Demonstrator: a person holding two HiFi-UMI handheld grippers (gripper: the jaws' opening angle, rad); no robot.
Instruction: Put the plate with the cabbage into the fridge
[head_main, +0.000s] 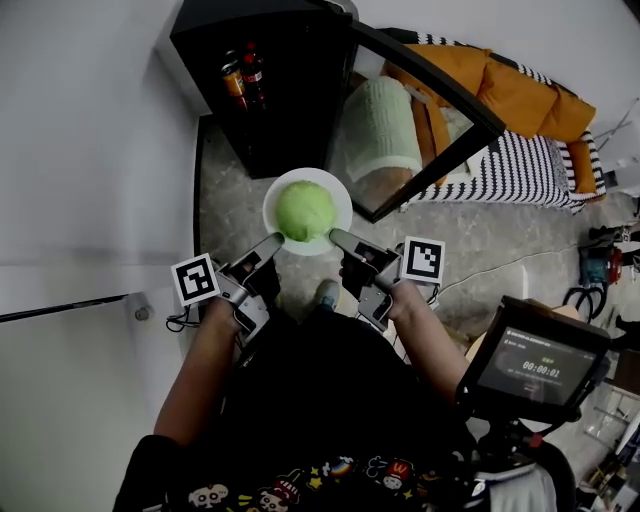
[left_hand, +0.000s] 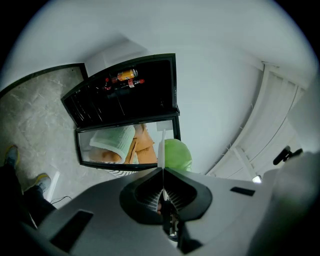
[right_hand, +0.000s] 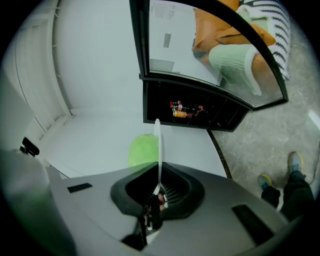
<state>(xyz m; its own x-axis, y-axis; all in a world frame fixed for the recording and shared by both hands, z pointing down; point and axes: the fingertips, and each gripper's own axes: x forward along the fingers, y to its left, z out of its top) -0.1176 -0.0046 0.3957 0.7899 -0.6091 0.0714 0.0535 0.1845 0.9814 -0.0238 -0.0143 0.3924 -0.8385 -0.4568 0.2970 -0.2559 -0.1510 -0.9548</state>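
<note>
A white plate (head_main: 340, 198) carries a green cabbage (head_main: 305, 210) and hangs in the air before a small black fridge (head_main: 270, 90) whose glass door (head_main: 430, 95) stands open. My left gripper (head_main: 277, 240) is shut on the plate's near left rim, my right gripper (head_main: 334, 236) on its near right rim. In the left gripper view the plate (left_hand: 161, 150) shows edge-on between the jaws with the cabbage (left_hand: 176, 155) behind. The right gripper view shows the plate (right_hand: 157, 150) edge-on too, beside the cabbage (right_hand: 142, 150).
Bottles (head_main: 240, 75) stand on a shelf inside the fridge. A white wall (head_main: 90, 150) runs along the left. Orange and green cushions (head_main: 480, 80) and a striped cloth (head_main: 520, 165) lie behind the door. A screen on a stand (head_main: 535, 365) is at lower right.
</note>
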